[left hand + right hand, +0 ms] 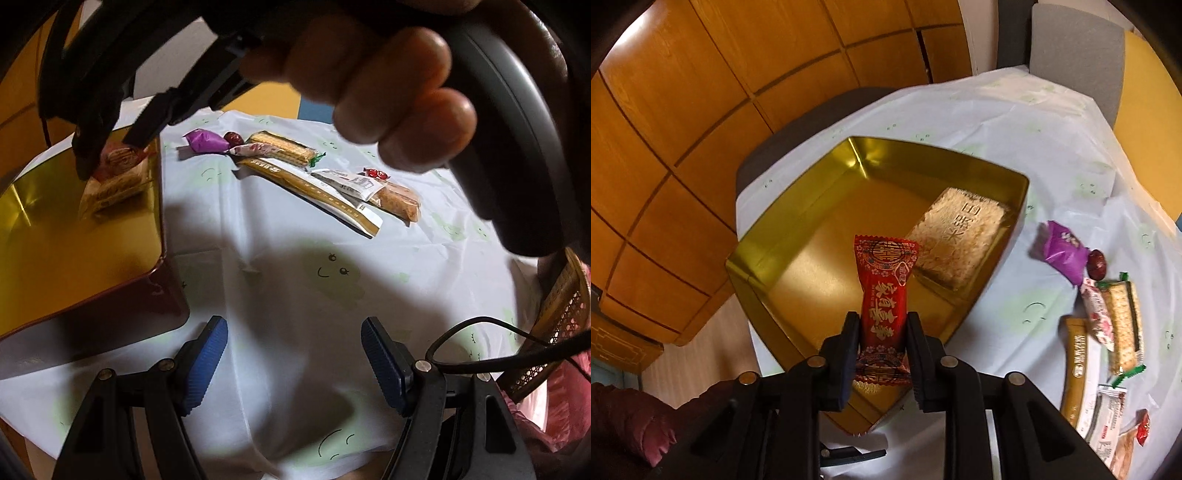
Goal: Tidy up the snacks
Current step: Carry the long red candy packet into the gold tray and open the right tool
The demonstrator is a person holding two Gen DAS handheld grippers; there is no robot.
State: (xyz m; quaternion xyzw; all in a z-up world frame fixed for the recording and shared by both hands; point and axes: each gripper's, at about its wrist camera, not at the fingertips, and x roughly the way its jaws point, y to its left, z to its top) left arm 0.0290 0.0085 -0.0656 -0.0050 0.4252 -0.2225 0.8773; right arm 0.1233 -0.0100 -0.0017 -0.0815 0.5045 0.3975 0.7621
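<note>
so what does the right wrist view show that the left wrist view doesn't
Only the right wrist view: the red snack packet clamped in the right tool, its printed face readable, and wooden wall panels. Only the left wrist view: the left tool, open and empty, a hand and a woven basket. Both: the gold tin, the rice cake inside it, the purple candy on the tablecloth.

A rice cracker block (956, 242) is set inside the tin (798, 236), against its right wall. A wrapped candy (882, 295) is held above the tin floor. Loose snacks (1108, 325) are strewn on the tablecloth (1034, 155), right of the tin.
</note>
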